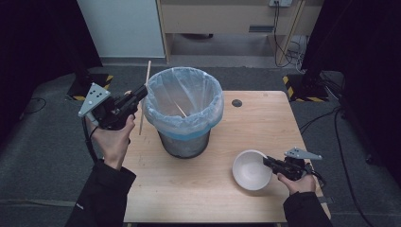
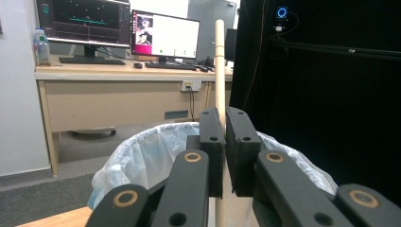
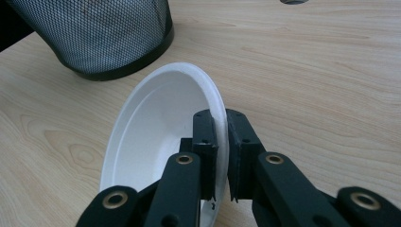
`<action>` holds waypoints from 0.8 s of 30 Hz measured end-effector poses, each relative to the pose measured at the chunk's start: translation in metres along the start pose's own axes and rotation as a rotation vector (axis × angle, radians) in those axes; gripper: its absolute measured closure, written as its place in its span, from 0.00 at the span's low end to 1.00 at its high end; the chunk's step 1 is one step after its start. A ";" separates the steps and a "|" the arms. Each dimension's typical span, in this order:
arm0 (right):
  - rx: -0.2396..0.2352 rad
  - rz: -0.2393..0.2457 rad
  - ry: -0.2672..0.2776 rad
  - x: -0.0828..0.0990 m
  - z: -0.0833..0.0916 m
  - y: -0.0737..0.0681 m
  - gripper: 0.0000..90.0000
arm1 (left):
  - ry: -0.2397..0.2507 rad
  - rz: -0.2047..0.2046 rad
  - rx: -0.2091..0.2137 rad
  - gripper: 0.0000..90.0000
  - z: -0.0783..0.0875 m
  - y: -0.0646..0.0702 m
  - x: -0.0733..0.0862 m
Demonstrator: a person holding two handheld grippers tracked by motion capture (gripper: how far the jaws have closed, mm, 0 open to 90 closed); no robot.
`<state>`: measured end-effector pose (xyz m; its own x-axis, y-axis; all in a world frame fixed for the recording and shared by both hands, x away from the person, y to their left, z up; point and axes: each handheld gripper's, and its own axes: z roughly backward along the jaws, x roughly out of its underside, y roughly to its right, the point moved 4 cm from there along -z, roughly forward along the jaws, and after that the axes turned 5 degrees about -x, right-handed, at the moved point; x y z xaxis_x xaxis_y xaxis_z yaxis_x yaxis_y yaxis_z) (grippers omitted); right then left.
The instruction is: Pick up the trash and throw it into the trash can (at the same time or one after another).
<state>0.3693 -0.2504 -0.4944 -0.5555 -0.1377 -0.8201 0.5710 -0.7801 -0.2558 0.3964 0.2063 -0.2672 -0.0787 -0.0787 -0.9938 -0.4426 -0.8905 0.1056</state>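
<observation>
Chopstick at the bin, bowl in my grip
My left gripper [image 1: 142,91] clamps an upright wooden chopstick [image 1: 144,90] beside the lined wastebasket [image 1: 183,111]; my right gripper [image 1: 265,161] pinches the white bowl's [image 1: 250,170] rim.

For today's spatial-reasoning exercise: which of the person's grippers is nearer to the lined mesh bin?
Left. The left gripper, shut on a wooden stick, is right beside the rim of the lined mesh bin. The right gripper pinches the white bowl at the table's near right, clearly apart from it.

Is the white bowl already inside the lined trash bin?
No. The white bowl sits on the table, apart from the trash bin, with its rim pinched by the right gripper.
</observation>
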 end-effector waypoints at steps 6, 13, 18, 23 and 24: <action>0.001 0.001 -0.002 0.000 0.000 0.000 0.93 | 0.020 0.006 0.006 0.95 -0.007 0.003 -0.010; 0.001 0.005 -0.006 0.000 0.000 0.000 0.93 | 0.032 -0.013 0.008 0.95 -0.015 0.010 -0.026; 0.001 0.006 -0.005 0.000 0.000 0.000 0.93 | 0.039 -0.029 0.013 0.95 -0.023 0.016 -0.037; 0.001 0.006 -0.005 0.000 0.000 0.000 0.93 | 0.039 -0.038 0.015 0.95 -0.034 0.022 -0.043; 0.001 0.006 -0.006 0.000 0.000 0.000 0.93 | 0.041 -0.039 0.015 0.95 -0.037 0.023 -0.044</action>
<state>0.3696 -0.2506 -0.4948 -0.5553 -0.1459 -0.8188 0.5740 -0.7796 -0.2504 0.4228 0.1724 -0.2220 -0.0249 -0.0626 -0.9977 -0.4581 -0.8864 0.0670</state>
